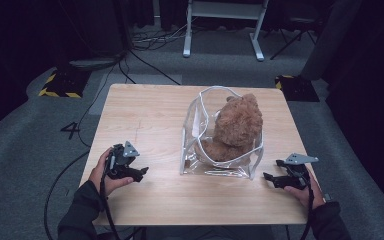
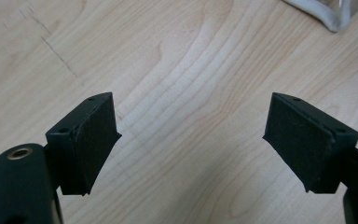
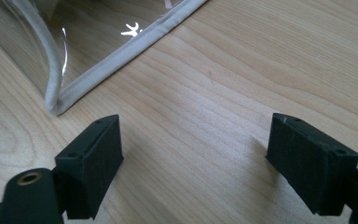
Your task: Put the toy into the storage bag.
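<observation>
Item: 1 bear [image 1: 237, 125] in 1 clear bag [image 1: 195, 150], right of centre on the table [image 1: 145, 120] in the high view.

Your 2 grippers sit low in that frame: left gripper [image 1: 139, 173] at lower left, right gripper [image 1: 269, 178] at lower right, each near a front corner of the bag, neither touching it. Both sets of jaws stand wide, nothing between them but bare wood. The right gripper view has the bag's white-trimmed corner at upper left; the left gripper view has it at upper right.
</observation>
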Motion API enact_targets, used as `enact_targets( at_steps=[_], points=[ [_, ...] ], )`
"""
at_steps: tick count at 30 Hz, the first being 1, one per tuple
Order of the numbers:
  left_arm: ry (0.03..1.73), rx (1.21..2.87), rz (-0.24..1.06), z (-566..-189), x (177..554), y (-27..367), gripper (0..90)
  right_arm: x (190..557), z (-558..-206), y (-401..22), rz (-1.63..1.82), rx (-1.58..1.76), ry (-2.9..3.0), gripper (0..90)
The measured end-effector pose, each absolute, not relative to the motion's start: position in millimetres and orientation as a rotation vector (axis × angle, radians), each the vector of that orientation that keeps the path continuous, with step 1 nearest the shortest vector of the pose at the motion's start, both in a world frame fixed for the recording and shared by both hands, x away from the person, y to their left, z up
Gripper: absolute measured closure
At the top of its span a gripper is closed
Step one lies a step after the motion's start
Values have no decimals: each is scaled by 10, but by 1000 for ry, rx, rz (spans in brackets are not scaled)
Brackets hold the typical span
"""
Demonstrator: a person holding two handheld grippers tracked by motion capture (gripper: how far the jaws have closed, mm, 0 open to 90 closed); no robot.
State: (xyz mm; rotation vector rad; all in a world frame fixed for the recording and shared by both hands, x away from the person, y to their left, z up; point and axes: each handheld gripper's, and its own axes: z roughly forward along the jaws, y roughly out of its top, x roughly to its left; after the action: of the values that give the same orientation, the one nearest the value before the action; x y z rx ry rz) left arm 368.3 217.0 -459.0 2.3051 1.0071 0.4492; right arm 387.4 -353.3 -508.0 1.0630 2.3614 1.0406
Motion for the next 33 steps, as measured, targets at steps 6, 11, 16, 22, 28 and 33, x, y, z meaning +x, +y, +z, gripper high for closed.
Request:
enact_targets(
  at_steps=[6,11,16,22,28,33],
  points=[
    [1044,2297,476,-4707,3646,2253,171,3874,-5080,-3533,1040,1063,2361,179],
    [1073,2295,498,-4848,3561,2308,171,3874,-5080,-3533,1040,1063,2361,179],
    [1116,2240,482,-4963,3439,2424,167,3871,-5079,-3537,1041,1068,2362,180],
    [1161,2138,423,-5082,3329,2567,161,3869,-5080,-3537,1039,1068,2361,180],
    [1179,2121,445,-5093,3291,2581,157,3869,-5080,-3537,1039,1067,2361,180],
    [1179,2120,446,-5095,3291,2580,156,3867,-5080,-3537,1038,1068,2361,179]
  ],
)
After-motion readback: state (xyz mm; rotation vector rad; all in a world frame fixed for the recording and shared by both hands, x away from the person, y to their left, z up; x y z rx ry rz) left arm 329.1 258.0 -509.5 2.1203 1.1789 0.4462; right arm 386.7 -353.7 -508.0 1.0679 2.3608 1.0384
